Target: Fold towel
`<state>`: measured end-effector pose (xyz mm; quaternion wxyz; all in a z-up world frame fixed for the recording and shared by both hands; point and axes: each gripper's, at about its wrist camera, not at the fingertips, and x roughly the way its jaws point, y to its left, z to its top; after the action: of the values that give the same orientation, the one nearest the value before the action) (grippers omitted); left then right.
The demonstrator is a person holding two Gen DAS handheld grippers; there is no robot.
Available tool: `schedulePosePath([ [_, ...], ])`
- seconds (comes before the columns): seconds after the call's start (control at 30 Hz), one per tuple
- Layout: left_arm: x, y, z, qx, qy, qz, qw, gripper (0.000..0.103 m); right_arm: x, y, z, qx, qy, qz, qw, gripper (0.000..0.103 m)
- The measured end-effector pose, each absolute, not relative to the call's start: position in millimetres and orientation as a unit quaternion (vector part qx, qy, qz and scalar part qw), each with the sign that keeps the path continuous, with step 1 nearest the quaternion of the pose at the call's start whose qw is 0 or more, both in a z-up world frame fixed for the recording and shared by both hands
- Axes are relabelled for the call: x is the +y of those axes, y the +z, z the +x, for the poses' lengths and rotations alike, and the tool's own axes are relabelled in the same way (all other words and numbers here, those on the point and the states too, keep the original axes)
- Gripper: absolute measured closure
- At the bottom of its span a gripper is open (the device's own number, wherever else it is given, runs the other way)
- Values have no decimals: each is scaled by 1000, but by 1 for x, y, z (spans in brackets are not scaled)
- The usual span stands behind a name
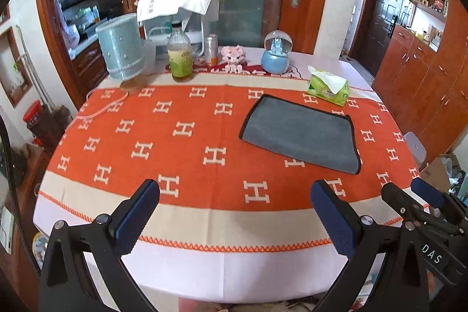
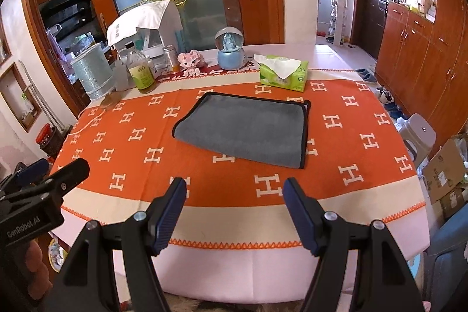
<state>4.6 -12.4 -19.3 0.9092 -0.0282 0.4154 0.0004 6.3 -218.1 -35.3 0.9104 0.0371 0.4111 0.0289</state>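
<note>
A grey towel with a black edge lies flat and folded on the orange patterned tablecloth; in the right wrist view the towel is at the table's middle. My left gripper is open and empty over the near table edge, short and left of the towel. My right gripper is open and empty, near the front edge, just short of the towel. The right gripper also shows in the left wrist view, and the left gripper shows in the right wrist view.
At the back of the table stand a green tissue pack, a blue snow globe, a pink toy, a bottle and a pale blue container. A stool and boxes are to the right.
</note>
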Motion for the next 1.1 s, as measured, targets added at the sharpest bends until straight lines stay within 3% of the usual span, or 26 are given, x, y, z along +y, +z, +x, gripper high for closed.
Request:
schedulePosePath([
  [1.1,-13,-15,-3,424,6,-15,906,1,-209,-28,-6,402,21,18,915,34],
])
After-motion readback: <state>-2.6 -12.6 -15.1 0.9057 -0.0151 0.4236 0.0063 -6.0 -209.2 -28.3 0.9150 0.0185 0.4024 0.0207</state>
